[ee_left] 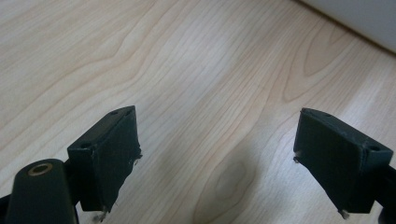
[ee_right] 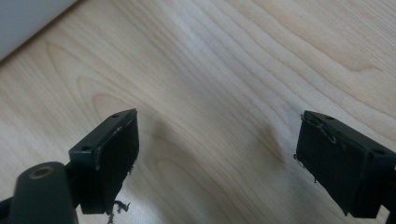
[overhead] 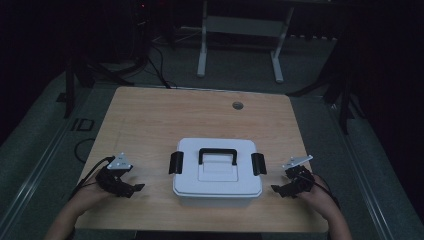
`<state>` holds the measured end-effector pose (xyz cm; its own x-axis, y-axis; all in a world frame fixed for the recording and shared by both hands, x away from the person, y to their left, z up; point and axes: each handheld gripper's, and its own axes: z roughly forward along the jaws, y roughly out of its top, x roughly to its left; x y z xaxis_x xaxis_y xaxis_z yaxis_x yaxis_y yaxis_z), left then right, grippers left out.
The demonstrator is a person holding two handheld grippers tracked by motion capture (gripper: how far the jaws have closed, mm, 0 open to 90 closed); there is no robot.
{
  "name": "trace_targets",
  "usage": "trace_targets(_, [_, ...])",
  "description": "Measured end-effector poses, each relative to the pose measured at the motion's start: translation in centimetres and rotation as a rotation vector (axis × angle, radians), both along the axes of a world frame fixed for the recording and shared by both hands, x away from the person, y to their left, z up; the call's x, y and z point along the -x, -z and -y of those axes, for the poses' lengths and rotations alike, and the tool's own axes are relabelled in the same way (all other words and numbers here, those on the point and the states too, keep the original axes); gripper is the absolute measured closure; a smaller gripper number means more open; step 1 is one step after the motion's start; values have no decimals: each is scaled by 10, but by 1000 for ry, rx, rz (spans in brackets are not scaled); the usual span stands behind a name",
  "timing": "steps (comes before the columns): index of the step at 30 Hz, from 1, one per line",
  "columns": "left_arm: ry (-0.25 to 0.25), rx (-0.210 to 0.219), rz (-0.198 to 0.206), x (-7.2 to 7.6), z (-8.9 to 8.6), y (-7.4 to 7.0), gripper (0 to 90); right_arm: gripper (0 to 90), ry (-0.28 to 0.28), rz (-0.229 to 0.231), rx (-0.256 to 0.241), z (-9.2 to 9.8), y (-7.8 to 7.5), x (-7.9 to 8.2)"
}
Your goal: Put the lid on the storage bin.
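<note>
From above we look forward onto the tabletop (overhead: 150,120); each tool's camera hugs that same wood, close.

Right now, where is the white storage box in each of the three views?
High view: the white storage box sits at the table's near centre, between the two grippers.
Left gripper view: a sliver of its white wall fills the top right corner.
Right gripper view: its wall fills the top left corner.
Shared landmark: the light wood table.

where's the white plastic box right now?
High view: the white plastic box with black handle and side latches sits on the wooden table, near its front edge, centred between the left tongs and right tongs.
</note>
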<state>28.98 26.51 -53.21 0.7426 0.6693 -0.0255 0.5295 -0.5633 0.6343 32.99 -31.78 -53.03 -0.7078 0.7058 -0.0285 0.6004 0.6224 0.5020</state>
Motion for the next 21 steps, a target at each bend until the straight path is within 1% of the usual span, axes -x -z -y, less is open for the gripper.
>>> trace_targets(2, [-7,0,7,1,-1,2,141,131,20,17,-14,2,2,0])
trace_targets(3, [-11,7,8,1,-3,4,141,131,29,25,-16,2,3,1])
trace_targets(4, [-11,7,8,1,-3,4,141,131,29,25,-16,2,3,1])
trace_targets(5, [-24,16,3,1,-5,6,141,131,52,37,-38,4,4,2])
trace_targets(6, [-26,15,6,2,-6,6,140,131,56,42,-44,5,5,2])
trace_targets(8, [-28,22,-1,1,-7,7,141,131,70,52,-61,6,5,3])
trace_targets(10, [-36,24,7,2,-7,8,140,131,81,67,-63,8,6,4])
trace_targets(12, [-39,37,9,3,-7,10,141,131,86,66,-82,9,7,5])
trace_targets(14, [-43,35,12,4,-8,11,141,131,99,81,-84,11,8,6])
trace_targets(17, [-46,49,17,5,-10,12,141,131,103,98,-89,12,9,6])
trace_targets(21, [-61,52,14,6,-14,15,141,131,115,105,-100,12,9,7])
